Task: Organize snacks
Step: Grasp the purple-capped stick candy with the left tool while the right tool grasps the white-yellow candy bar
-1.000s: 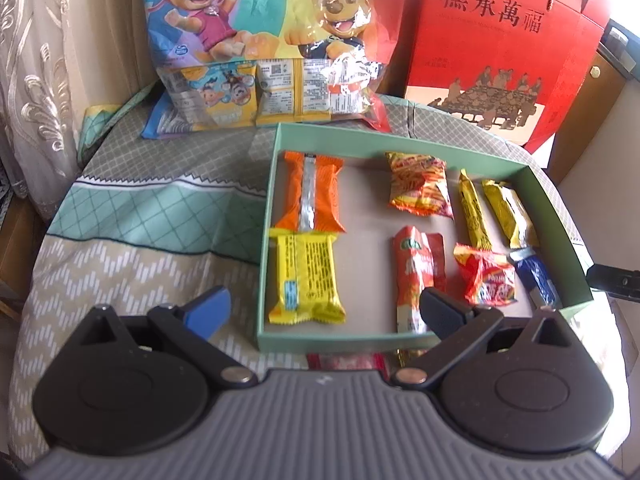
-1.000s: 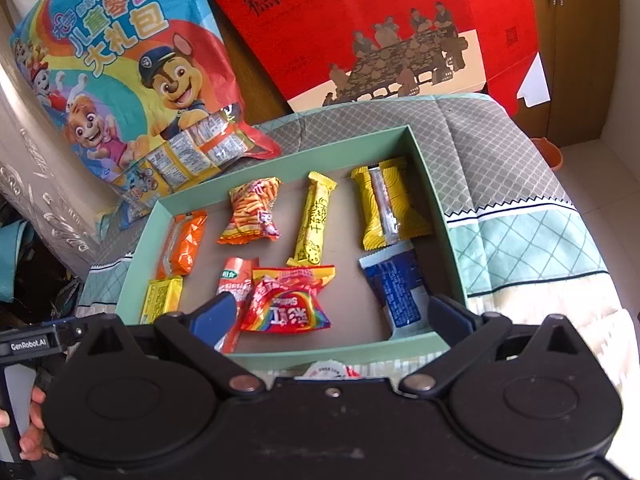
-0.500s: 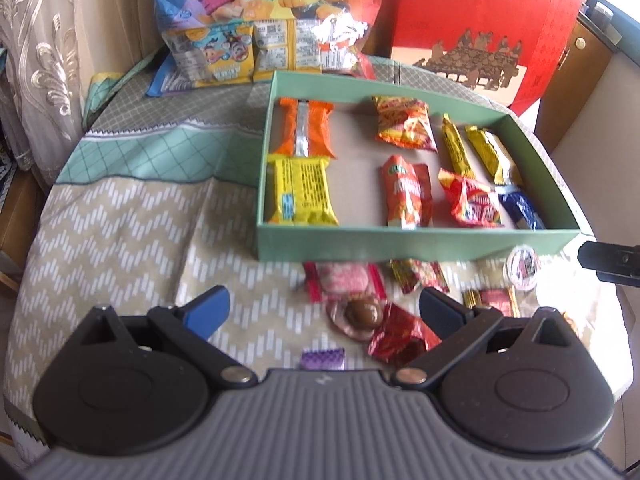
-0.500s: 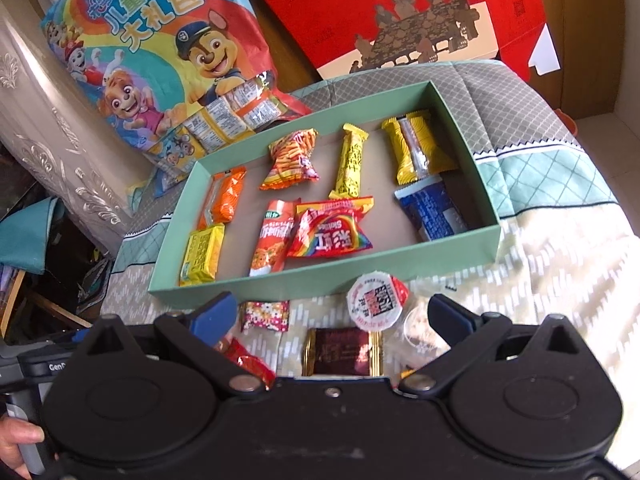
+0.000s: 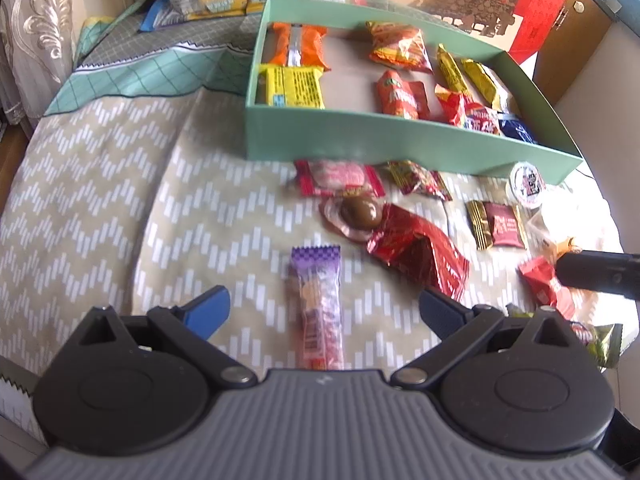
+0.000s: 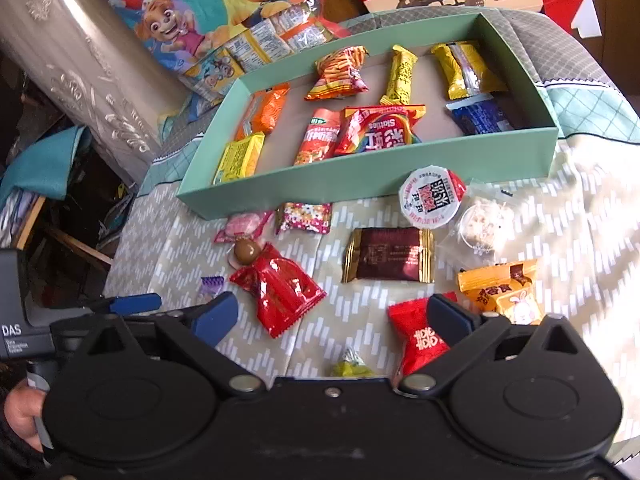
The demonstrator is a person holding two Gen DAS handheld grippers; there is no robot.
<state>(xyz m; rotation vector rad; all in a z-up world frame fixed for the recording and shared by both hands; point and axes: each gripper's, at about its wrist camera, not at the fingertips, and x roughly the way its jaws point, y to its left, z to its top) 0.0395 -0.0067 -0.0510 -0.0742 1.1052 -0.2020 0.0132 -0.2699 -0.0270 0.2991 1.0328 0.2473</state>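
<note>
Zigzag-patterned cloth (image 5: 100,200) over a rounded surface is shown, green box (image 5: 360,136) at 12 o'clock holding sorted packets, loose snacks spread just before its near wall. Left gripper (image 5: 324,308) is held apart, empty, the purple wafer bar (image 5: 318,304) lying between the jaws. Right gripper (image 6: 332,320) has just been narrowing, yet is seen apart, nothing gripped, red candy (image 6: 420,340) under its 3 o'clock finger. One packet should be squared between the pads before closing. Cartoon bag (image 6: 224,12) is propped behind.
</note>
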